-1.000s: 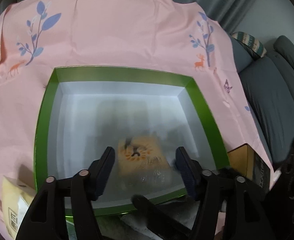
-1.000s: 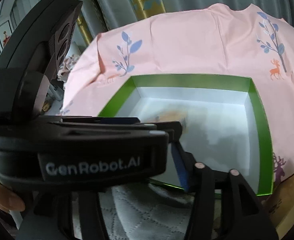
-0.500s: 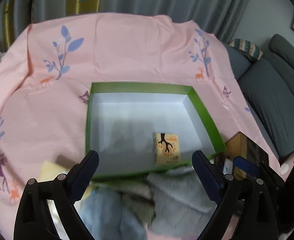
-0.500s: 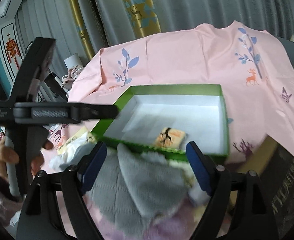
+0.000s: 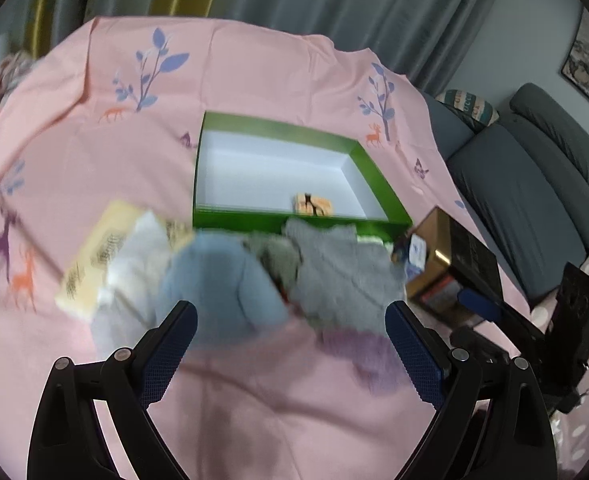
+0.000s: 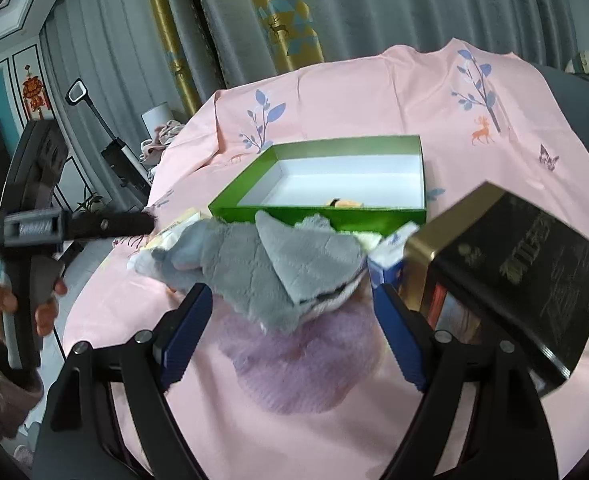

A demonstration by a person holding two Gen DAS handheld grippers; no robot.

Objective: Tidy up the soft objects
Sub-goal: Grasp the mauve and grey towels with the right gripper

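Tablecloth (image 6: 374, 92), pink with leaf and deer prints, covers the whole work surface, so you have plenty of room to manoeuvre. At 12 o'clock in both views sits the green box (image 6: 318, 214), white inside, with one small orange packet (image 5: 312, 205) lying near its front wall; judging by the task, this is where the soft things should go.

Directly in front of that wall, touching it, lies the pile of soft objects. Work from the top: the grey plush piece (image 6: 294, 264) rests over the others, a blue one (image 5: 218, 280) lies at its 9 o'clock in the left view, and a lilac fluffy piece (image 6: 306, 364) is nearest you at 6 o'clock, partly under the grey.

At 3 o'clock a dark and gold carton (image 6: 510, 276) stands just beside the pile; keep your right-hand fingers off it as you close.

Your left gripper (image 5: 290, 350) and right gripper (image 6: 292, 338) both have their jaws spread wide and hold nothing.

Pick one piece only. The grey one looks easiest for the right gripper: come down over its raised fold, pinch a thick bunch rather than a thin edge, and lift straight up so the lilac piece is not dragged along. Plush compresses, so close fully before lifting.
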